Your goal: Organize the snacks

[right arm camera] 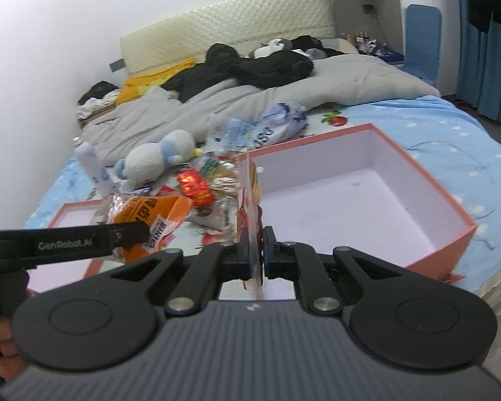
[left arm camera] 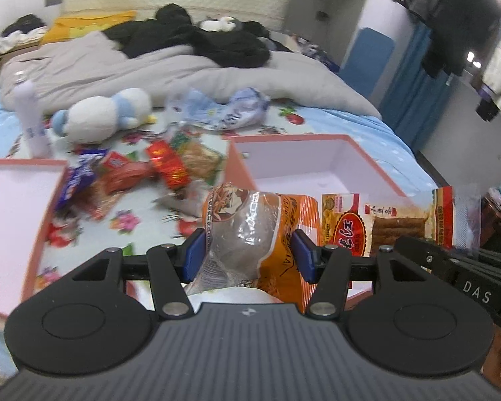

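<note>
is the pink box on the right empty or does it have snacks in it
Empty: the pink box shows only bare white floor and walls; the snacks lie outside on the bed.

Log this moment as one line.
left gripper: shut on orange snack bag | right gripper: shut on flat snack packet | pink box: empty

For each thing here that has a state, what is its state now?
Left tongs: shut on the orange snack bag.
Right tongs: shut on the flat snack packet, seen edge-on.
Pink box: open, nothing visible inside.
Snack pile: loose on the bed.
Plush toy: lying on its side.
</note>
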`<state>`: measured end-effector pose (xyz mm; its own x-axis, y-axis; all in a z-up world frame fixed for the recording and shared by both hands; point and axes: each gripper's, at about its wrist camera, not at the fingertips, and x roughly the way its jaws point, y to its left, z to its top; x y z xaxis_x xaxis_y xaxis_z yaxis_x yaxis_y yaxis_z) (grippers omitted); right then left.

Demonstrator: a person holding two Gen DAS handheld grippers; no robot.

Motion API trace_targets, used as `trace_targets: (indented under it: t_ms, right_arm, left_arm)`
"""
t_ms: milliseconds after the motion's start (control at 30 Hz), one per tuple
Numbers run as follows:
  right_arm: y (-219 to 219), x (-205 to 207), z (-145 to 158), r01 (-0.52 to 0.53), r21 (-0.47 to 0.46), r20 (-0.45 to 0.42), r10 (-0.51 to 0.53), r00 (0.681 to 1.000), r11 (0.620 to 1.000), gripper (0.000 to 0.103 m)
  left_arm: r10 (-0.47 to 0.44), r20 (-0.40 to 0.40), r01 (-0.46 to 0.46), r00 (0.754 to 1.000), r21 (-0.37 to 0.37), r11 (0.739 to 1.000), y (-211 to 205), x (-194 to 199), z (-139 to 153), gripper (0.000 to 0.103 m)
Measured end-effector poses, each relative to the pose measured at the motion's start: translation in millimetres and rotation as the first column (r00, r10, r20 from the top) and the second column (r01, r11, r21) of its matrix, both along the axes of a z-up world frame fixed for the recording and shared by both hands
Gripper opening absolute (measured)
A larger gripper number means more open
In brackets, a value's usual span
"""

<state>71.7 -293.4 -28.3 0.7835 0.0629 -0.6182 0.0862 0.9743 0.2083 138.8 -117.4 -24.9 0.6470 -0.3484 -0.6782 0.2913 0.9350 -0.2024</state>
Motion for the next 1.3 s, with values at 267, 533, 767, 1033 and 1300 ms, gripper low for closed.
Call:
trace_targets:
  t_ms: [267,533,767,1033,1300]
  right_arm:
    - [-54.8,29.9,-18.2,0.093,0.000,-0.036,-0.093,0.995,0.996,0.009]
    - [-107.4,75.7,-56.2,0.152,-0.012,-0.133,-0.152,0.979,0.988,0.009]
    - [-132.0,107.2,-90.9,0.170,-0.001,-0.202,-0.167,0.965,0.985,0.009]
    - [-138.2,120.2,-116.1,0.184,0.010,-0.255,-0.176,0.951,0.983,0.012]
    - [-130.9,104.9,-94.2,0.203,0.004,-0.218,-0.197,0.956,0.979,0.040]
  left_arm:
    - [-0.084,-0.048,0.084,0.995,0.001,0.996,-63.3,50.8,-19.5,0.061]
    - [-0.166,-0.113,0.171,0.980,0.036,0.985,-133.5,116.3,-54.4,0.061]
    - [-0.183,-0.177,0.196,0.967,0.057,0.979,-170.5,164.1,-95.2,0.062]
    - [-0.186,-0.219,0.204,0.958,0.061,0.977,-168.9,177.5,-122.1,0.065]
    - [-0.179,-0.157,0.194,0.971,0.083,0.978,-157.5,160.8,-95.1,0.082]
